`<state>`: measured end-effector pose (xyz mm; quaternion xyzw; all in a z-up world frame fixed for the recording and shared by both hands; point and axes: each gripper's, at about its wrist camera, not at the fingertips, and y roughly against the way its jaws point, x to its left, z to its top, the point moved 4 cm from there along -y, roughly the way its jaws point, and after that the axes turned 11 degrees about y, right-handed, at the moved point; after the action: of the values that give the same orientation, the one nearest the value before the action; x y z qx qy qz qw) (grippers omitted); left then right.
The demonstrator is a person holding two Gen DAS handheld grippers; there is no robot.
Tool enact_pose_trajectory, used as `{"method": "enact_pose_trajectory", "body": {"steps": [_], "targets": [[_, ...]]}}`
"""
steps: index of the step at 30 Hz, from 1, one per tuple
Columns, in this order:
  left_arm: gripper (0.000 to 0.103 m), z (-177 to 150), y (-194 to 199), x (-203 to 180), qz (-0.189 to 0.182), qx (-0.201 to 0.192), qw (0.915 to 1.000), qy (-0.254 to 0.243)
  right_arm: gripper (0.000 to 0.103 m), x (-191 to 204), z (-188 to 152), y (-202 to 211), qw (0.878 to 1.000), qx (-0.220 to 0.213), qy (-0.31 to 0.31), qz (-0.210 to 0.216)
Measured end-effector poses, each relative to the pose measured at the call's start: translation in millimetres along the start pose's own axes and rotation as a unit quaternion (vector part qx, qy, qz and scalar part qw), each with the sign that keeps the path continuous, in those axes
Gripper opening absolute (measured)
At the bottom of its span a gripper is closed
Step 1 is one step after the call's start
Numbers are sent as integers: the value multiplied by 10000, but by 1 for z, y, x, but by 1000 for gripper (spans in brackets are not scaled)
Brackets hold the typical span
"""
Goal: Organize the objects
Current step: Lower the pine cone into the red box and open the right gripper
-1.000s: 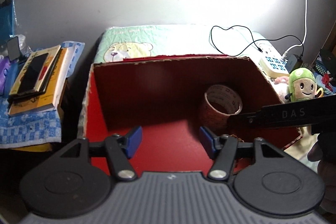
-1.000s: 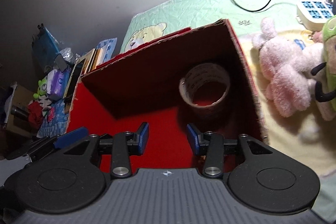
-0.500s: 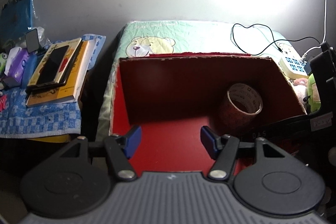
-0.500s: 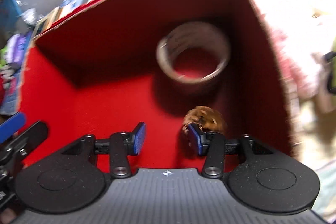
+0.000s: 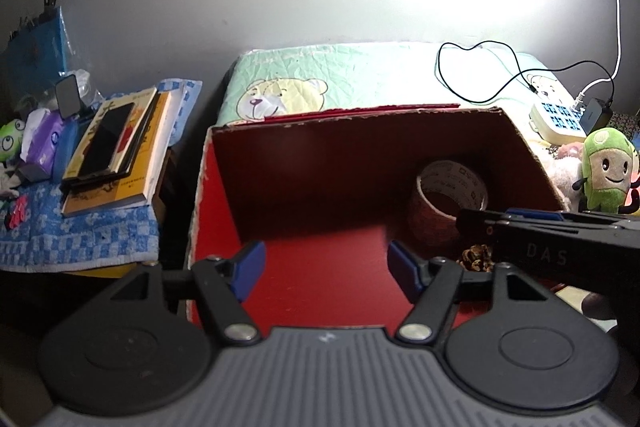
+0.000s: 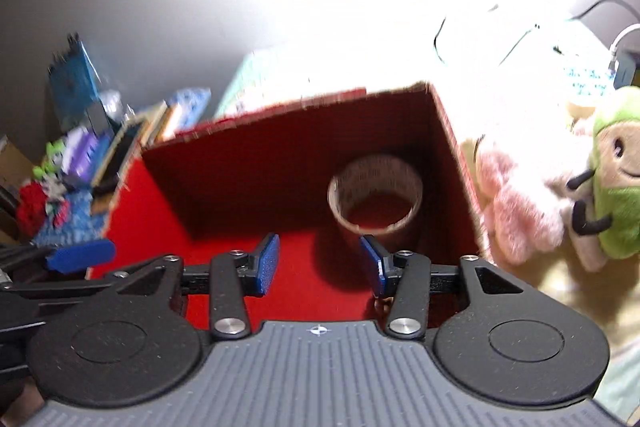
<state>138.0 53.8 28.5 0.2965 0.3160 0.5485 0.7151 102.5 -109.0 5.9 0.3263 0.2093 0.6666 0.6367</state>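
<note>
An open red cardboard box (image 5: pixel 216 227) (image 6: pixel 240 183) lies on a bear-print bedcover (image 5: pixel 360 79). A roll of brown tape (image 5: pixel 450 195) (image 6: pixel 376 195) stands in its far right corner. A small brown spotted item (image 5: pixel 476 258) lies on the box floor just in front of the tape. My left gripper (image 5: pixel 326 269) is open and empty over the near box floor. My right gripper (image 6: pixel 319 263) is open and empty too, facing the tape; in the left wrist view the right gripper (image 5: pixel 480 223) reaches in from the right above the spotted item.
A green plush (image 5: pixel 606 171) (image 6: pixel 616 171) and a pink plush (image 6: pixel 516 203) sit right of the box. A power strip (image 5: pixel 560 119) with cables lies behind them. A stack of books (image 5: pixel 116 151) and small clutter rest on a blue checked cloth at the left.
The brown spotted item was at my right gripper's right finger half a second ago; now it lies on the box floor. The right jaws have spread wider and pulled back.
</note>
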Motion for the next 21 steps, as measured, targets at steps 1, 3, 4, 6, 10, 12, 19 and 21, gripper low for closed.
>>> {"method": "enact_pose_trajectory", "body": {"steps": [1,3,4,6,10,12,19,21], "targets": [[70,0,3,-2,-9,-16,10000,12,50,1,4,3,9998,-174,42,-19],[69,-1,10,-8,11,-51,10000,20,58,0,7,10,9992,-391,116,-30],[69,-2,13,-11,42,-64,10000,18,58,-3,7,15,9989,-453,113,-29],[69,-5,18,-15,111,-52,9999,32,58,-9,8,21,9988,-491,-5,76],[69,-14,29,-23,230,-41,9996,147,58,-15,7,34,9981,-512,-115,313],[69,-18,34,-27,290,-50,9994,201,58,-16,2,40,9978,-529,-50,394],[72,-40,49,-41,507,-21,9979,412,58,-21,-15,58,9965,-424,131,702],[73,-47,52,-44,560,15,9972,491,58,-23,-19,61,9964,-401,168,729]]}}
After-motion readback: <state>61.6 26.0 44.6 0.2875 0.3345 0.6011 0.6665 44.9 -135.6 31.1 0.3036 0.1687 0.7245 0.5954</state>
